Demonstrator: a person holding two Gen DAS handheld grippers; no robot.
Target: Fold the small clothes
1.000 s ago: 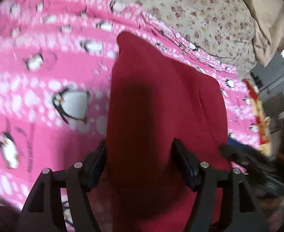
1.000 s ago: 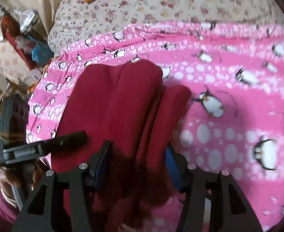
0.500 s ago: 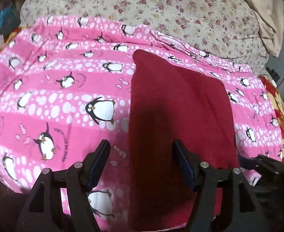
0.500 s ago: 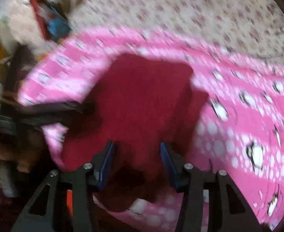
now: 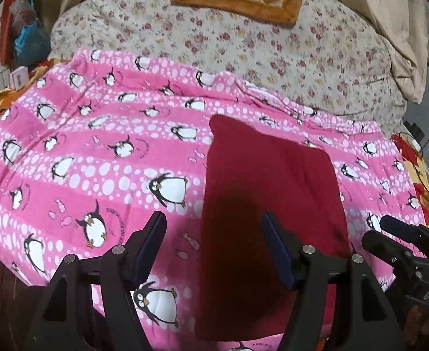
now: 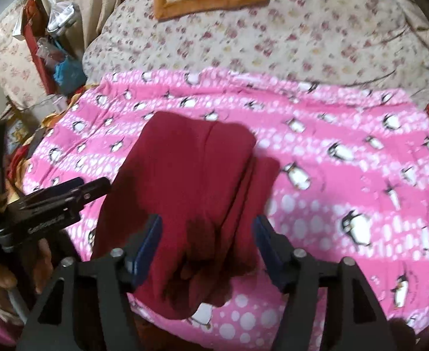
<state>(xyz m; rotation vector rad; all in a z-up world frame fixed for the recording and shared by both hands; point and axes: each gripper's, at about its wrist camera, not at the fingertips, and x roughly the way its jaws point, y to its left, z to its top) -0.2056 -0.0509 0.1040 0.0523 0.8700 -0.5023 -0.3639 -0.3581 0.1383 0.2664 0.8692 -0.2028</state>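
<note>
Lying folded into a long strip on the pink penguin blanket (image 5: 97, 158), the dark red garment (image 5: 270, 204) reaches the blanket's near edge. Both claws, left gripper (image 5: 214, 245) and right gripper (image 6: 207, 245), gape wide above it (2 blue-padded jaws each), gripping nothing. Behind spreads a floral quilt (image 5: 243, 46).

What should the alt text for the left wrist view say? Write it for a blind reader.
A folded dark red garment lies flat on a pink penguin-print blanket. The open left gripper hovers above its near end, gripping nothing. The right gripper shows at right.
</note>
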